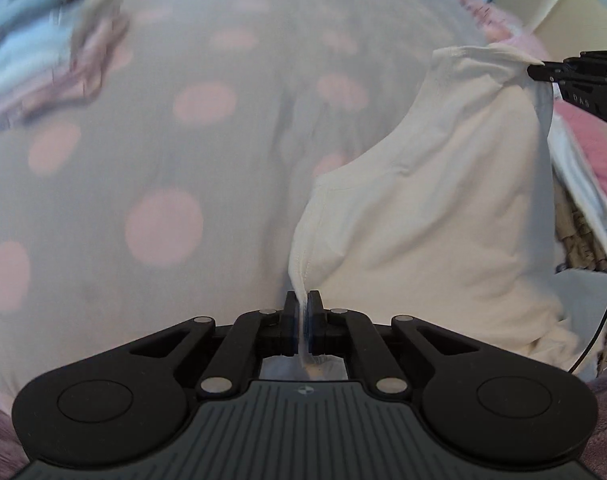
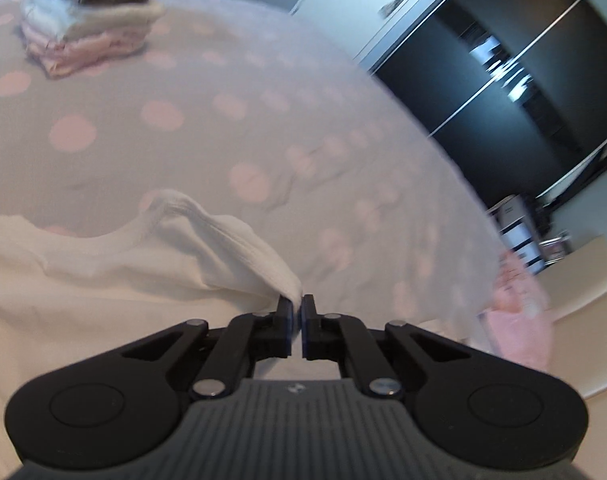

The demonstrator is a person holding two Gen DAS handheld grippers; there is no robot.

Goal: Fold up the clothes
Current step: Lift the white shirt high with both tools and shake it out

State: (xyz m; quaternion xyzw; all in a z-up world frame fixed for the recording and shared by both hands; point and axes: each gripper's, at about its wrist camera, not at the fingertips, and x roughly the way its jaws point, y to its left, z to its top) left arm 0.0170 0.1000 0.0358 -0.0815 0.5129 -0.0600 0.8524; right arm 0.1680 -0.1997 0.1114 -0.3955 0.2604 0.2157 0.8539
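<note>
A cream sleeveless top [image 1: 435,208] hangs stretched between both grippers above the bed. My left gripper [image 1: 302,300] is shut on one shoulder strap, the fabric pinched between its pads. In the left wrist view the right gripper [image 1: 537,70] grips the other strap at the upper right. In the right wrist view my right gripper [image 2: 297,304] is shut on the ribbed strap edge of the cream top [image 2: 103,272], which spreads to the left and below.
A grey bedspread with pink dots [image 1: 163,160] lies beneath. A stack of folded clothes [image 2: 91,20] sits at the far left of the bed. Dark wardrobe doors [image 2: 503,80] stand to the right, with pink fabric [image 2: 519,320] by the bed edge.
</note>
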